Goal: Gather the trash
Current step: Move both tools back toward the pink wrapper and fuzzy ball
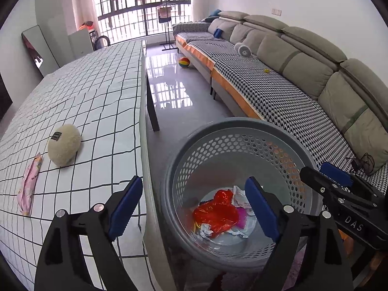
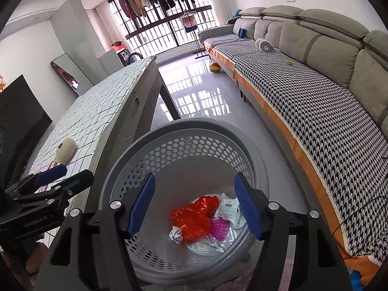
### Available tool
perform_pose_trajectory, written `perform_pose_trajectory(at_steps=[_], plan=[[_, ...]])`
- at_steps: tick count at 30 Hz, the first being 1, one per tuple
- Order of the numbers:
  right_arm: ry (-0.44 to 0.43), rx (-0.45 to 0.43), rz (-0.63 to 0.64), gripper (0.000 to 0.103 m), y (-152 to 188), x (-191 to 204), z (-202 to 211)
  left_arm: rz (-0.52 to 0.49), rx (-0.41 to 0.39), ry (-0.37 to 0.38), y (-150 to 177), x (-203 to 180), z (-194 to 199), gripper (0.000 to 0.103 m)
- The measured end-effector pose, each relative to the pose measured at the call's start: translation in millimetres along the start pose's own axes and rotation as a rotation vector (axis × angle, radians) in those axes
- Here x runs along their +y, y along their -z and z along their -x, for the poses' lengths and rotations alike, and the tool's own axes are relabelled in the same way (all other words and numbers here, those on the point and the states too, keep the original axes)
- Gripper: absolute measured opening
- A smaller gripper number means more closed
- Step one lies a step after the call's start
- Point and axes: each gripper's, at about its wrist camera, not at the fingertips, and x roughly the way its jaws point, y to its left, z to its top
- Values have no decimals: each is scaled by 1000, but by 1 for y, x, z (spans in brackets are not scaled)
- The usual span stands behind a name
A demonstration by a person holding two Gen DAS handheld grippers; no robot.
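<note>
A grey perforated basket [image 1: 242, 128] [image 2: 194, 126] stands on the floor between the table and the sofa. At its bottom lie a crumpled red plastic wrapper [image 1: 218, 212] [image 2: 191, 218], white paper scraps [image 2: 228, 209] and a pink piece [image 2: 220, 228]. My left gripper [image 1: 194, 206] hangs open over the basket's left rim and the table edge, nothing between its blue pads. My right gripper [image 2: 194, 203] hovers open above the basket's mouth, also holding nothing. On the table lie a pink wrapper [image 1: 29, 186] and a beige fuzzy ball [image 1: 64, 144] [image 2: 65, 149].
The table [image 1: 97, 92] wears a white cloth with a black grid; its edge runs beside the basket. A long grey sofa [image 1: 303, 72] with a houndstooth cover fills the right side. A coloured ball [image 1: 183, 62] lies on the glossy floor.
</note>
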Motion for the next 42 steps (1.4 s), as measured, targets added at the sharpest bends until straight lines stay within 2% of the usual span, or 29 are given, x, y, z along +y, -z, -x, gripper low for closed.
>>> perform_pose_trajectory(at_steps=[1,5,11,23,31,42], plan=[[6,-8,7,68,0,2,2,4,-7,-3,0,2,3,90],[22,-27,33,68,2,10,8,21,-34,-8,1,9,13,91],[28,-59,63,75,7,26,17,36,-74,-29,5,18,30,96],[-12,-72,143,77,13,78,27,105,-122,-84,12,59,58,97],[-57,-71,202,79,19,124,25,183,-141,-128,27,109,74,97],[-164,-32,323,80,23,203,0,295,-146,-264,54,198,91,97]])
